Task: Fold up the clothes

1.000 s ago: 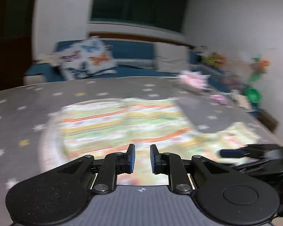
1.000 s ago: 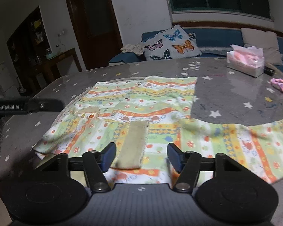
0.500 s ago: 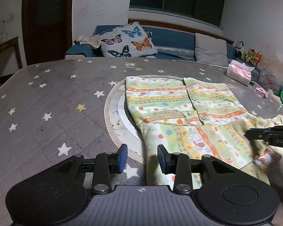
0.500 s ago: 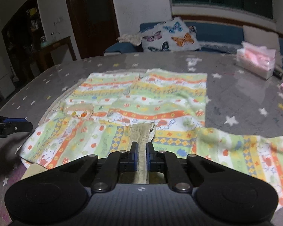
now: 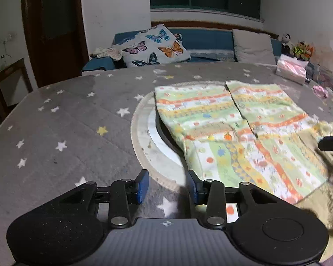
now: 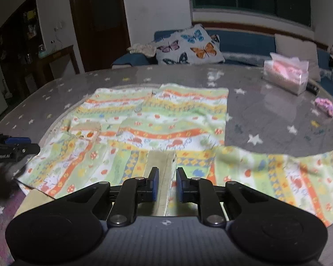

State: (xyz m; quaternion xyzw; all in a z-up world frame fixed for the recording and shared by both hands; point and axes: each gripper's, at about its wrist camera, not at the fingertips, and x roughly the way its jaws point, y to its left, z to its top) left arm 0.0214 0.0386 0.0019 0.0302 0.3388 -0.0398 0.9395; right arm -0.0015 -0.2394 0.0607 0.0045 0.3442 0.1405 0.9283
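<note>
A wide surface [image 5: 55, 133] under a grey cloth printed with white and yellow stars fills both views, with a pale round mat [image 5: 144, 146] set into its middle. Spread flat over that mat and the near right part of the surface is the garment [image 6: 157, 119], a child's top in green, yellow and orange bands with small printed figures; its body lies toward the far side, one sleeve runs off to the right in the right wrist view, and a plain beige cuff [image 6: 159, 161] points back toward the near edge. Beyond the far edge stands a blue sofa [image 5: 206, 37] carrying a butterfly cushion [image 5: 153, 46] and a grey cushion [image 5: 250, 44]. On the far right of the surface sits a tissue box [image 6: 286, 75], and nearer than it a small pink scrunchie [image 6: 325, 106]. The left claw [image 5: 167, 187] hovers at the near left edge of the garment with its blue pads spread apart, nothing between them, the right pad just at the cloth's hem. The right claw [image 6: 167, 185] is low over the beige cuff with its pads parted a little, the cuff lying in the gap, not pinched.
</note>
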